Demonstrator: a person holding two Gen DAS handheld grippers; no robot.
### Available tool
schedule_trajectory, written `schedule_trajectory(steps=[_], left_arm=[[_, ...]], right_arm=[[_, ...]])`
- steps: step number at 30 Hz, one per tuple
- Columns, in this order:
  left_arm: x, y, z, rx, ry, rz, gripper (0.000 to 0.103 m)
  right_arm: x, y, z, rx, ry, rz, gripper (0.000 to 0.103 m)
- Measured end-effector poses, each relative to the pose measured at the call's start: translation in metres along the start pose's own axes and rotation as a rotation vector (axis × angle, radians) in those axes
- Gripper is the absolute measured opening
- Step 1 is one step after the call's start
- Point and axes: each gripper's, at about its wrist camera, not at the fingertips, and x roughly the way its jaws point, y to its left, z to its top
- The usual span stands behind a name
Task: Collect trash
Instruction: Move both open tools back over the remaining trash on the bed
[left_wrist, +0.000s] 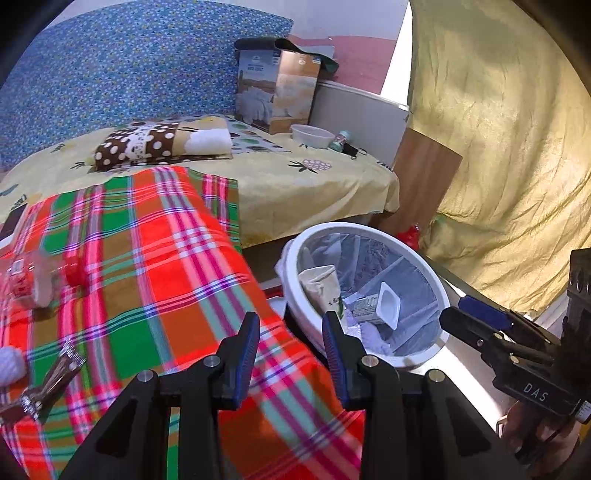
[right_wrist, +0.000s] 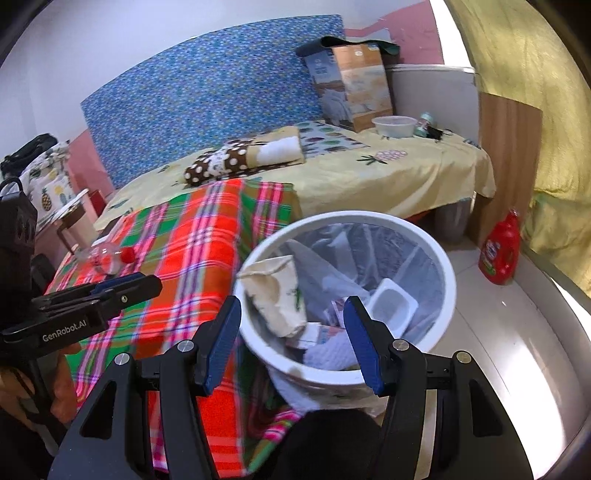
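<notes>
Both my left gripper (left_wrist: 291, 332) and right gripper (right_wrist: 293, 321) show spread, empty jaws beside the white bin (right_wrist: 439, 258) holding trash

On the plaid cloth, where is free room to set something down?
The plaid cloth is bare in the middle, between the plastic bottle and the white bin. Its near-left corner is crowded: a foil wrapper and something white lie there.

The left gripper (left_wrist: 291, 328) points forward and downward, jaws apart with nothing between them. At its three o'clock, the right gripper (right_wrist: 291, 314) angles down likewise, jaws spread wider and empty. A hand (left_wrist: 532, 432) grips its handle.
</notes>
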Motion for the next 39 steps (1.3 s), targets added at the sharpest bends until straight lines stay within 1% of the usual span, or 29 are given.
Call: schedule_trajectory(steps=[9,16,22,28,39], left_arm=[[-0.032,0.026,-0.017,-0.049,-0.025,0.054,0.035],[-0.057,0.052,-0.033,-0.08,-0.043,0.104,0.035],[-0.076,0.075,-0.043,-0.109,-0.061,0.151,0.035],[-0.095,0.096,-0.05,-0.137,-0.081,0.2,0.035],[-0.122,0.15,-0.06,-0.224,-0.11,0.31,0.035]], right_arm=[[0.0,0.033,-0.005,-0.056,0.006,0.078,0.059],[0.006,0.065,-0.007,-0.107,0.018,0.155,0.059],[0.009,0.092,-0.007,-0.149,0.027,0.217,0.054],[0.014,0.109,-0.007,-0.178,0.038,0.259,0.05],[0.024,0.131,-0.004,-0.21,0.056,0.301,0.05]])
